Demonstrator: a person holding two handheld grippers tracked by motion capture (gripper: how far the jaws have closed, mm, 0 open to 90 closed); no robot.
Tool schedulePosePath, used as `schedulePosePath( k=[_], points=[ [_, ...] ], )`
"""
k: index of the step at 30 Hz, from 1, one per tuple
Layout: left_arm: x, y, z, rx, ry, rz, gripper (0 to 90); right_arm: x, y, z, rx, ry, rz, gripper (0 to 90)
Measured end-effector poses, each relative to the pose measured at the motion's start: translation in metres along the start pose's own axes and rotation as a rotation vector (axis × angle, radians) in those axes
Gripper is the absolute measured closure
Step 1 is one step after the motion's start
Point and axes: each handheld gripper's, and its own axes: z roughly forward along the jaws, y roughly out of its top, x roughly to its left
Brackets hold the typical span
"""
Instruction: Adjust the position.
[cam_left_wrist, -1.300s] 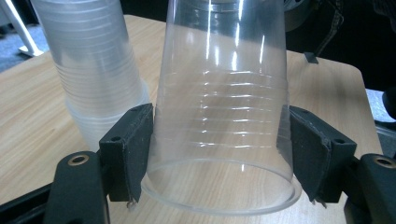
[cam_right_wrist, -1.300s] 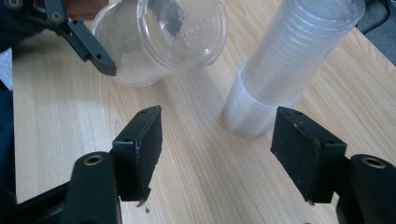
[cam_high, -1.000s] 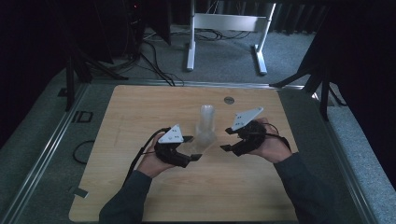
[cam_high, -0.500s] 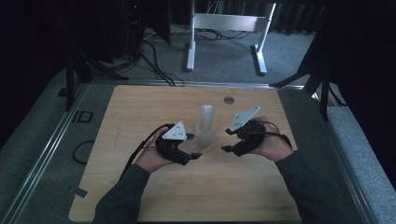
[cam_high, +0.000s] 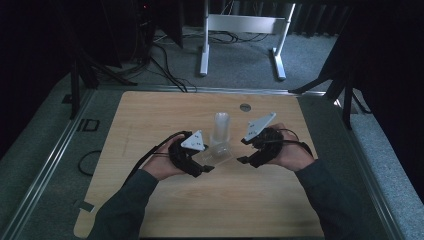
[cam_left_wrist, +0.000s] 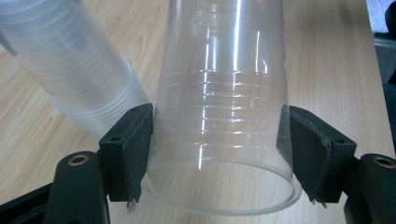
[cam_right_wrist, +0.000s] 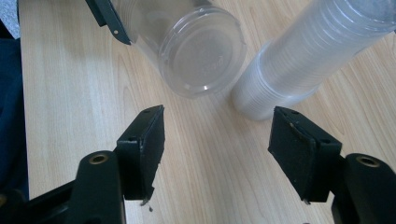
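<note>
Left gripper (cam_left_wrist: 219, 154) closed on a clear cup (cam_left_wrist: 224, 116), pads (cam_left_wrist: 133, 149) pressed flat against its ribbed wall near the rim, mouth turned toward the camera. Cup lying on its side in the grip, base aimed right toward the other hand, just near of the stack (cam_high: 220, 128) at table centre. Seen from above as a faint clear shape at (cam_high: 216, 154), hard to outline against the wood.

Stack of like cups standing upright on the table (cam_high: 150, 125), touching or nearly touching the held cup; contact not sure from these angles. In the left gripper view, leaning in from the upper left (cam_left_wrist: 70, 60); in the right gripper view, at upper right (cam_right_wrist: 308, 56).

Right gripper (cam_right_wrist: 217, 149) partly open, nothing between its jaws, bare wood beneath. Held level just right of the cup, pointing at its base (cam_right_wrist: 201, 49). Also at (cam_high: 250, 150) from above, with the left gripper at (cam_high: 202, 162).

Faint moulded marks on the cup's base, too small to read. No brand or label legible on cups, grippers or table.
</note>
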Motion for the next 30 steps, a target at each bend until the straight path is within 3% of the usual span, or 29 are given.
schedulePosePath(
  k=[10,20,30],
  points=[
    [-0.003,0.002,0.003,0.050,-0.004,0.037,28.5,0.003,0.004,0.003,0.042,0.021,-0.043,35.7],
    [-0.007,0.002,0.007,0.077,-0.007,0.053,28.6,0.006,0.008,0.010,0.099,0.050,-0.060,33.7],
    [-0.012,0.006,0.016,0.134,-0.022,0.095,28.6,0.009,0.012,0.018,0.139,0.077,-0.080,33.4]
  ],
)
